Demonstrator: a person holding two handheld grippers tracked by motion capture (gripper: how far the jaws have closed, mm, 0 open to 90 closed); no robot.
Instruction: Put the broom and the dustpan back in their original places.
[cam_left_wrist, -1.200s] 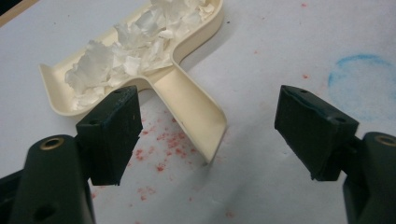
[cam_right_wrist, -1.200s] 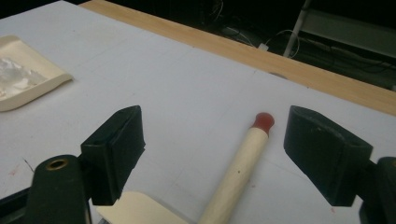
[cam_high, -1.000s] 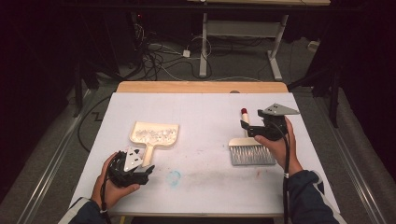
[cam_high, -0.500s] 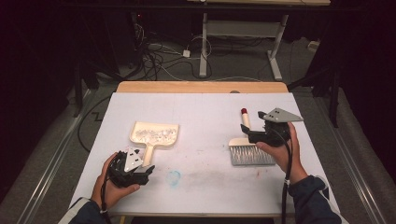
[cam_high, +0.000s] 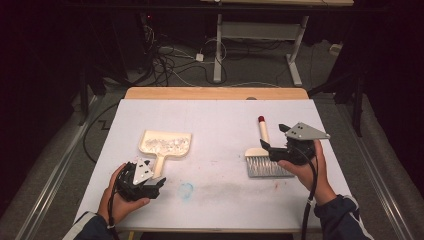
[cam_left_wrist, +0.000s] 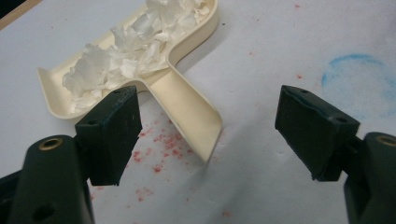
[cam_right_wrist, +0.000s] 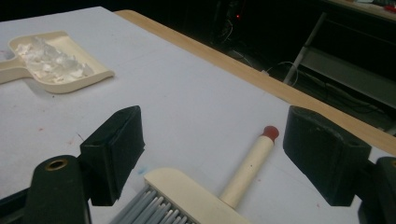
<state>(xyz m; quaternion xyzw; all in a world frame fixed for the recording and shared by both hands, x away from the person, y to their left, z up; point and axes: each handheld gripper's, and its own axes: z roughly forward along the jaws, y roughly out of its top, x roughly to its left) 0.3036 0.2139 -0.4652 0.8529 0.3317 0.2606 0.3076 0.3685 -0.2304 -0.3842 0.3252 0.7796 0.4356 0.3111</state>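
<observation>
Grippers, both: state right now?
Left gripper: open, holding nothing, jaws either side of the dustpan handle.
Right gripper: open, holding nothing, above the brush.

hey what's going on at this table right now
A person is working a small sweep-up job with a hand-held tool in each hand. The cream dustpan lies on the white table, already loaded with white paper scraps. The left tool is open, its jaws either side of the dustpan's handle without gripping it. The right tool is open too, just above the brush, which lies flat on the table with its grey bristles toward the person. Neither thing is held.
</observation>
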